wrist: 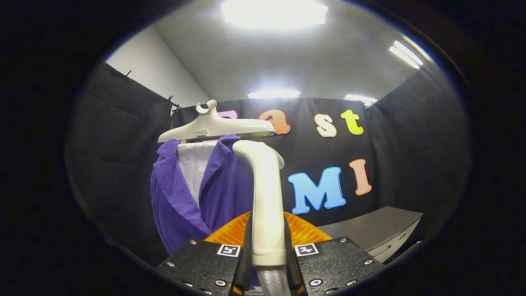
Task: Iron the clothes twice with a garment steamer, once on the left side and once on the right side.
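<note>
Booth wall behind; fingers point(268, 246) clamping steamer handle point(266, 197)

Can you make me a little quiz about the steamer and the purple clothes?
1. True or false: the gripper is shut on the steamer handle.
2. What does the purple garment hang from? A) a white hanger B) a hook on the grey cabinet C) a rope
3. Fill in: the steamer's head is up near the garment's ____.

Key: 1 true; 2 A; 3 collar.
</note>
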The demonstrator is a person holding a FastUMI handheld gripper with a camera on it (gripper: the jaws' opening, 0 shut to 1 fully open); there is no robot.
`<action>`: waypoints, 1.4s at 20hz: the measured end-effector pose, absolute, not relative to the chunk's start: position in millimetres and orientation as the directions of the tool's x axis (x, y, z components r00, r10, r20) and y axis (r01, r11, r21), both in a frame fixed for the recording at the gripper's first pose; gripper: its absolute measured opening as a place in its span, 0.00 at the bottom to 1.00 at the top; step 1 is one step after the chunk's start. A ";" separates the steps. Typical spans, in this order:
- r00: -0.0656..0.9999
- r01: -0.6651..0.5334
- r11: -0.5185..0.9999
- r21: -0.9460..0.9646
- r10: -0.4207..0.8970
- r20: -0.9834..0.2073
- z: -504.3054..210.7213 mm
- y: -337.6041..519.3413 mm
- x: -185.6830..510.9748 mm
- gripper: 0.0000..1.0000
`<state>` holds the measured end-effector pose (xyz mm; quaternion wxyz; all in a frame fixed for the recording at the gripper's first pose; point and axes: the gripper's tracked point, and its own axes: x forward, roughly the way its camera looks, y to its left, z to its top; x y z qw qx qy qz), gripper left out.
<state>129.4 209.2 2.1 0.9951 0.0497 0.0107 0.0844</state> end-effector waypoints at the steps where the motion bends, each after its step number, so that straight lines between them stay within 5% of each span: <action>1: 0.985 -0.168 0.981 0.092 0.171 -0.019 1.6 211.8 128.7 0.33; 12: 0.984 -0.166 0.986 -0.003 0.166 -0.060 -26.4 225.9 118.0 0.33; 28: 0.925 -0.292 0.952 -0.092 0.257 -0.281 -149.0 221.4 62.4 0.34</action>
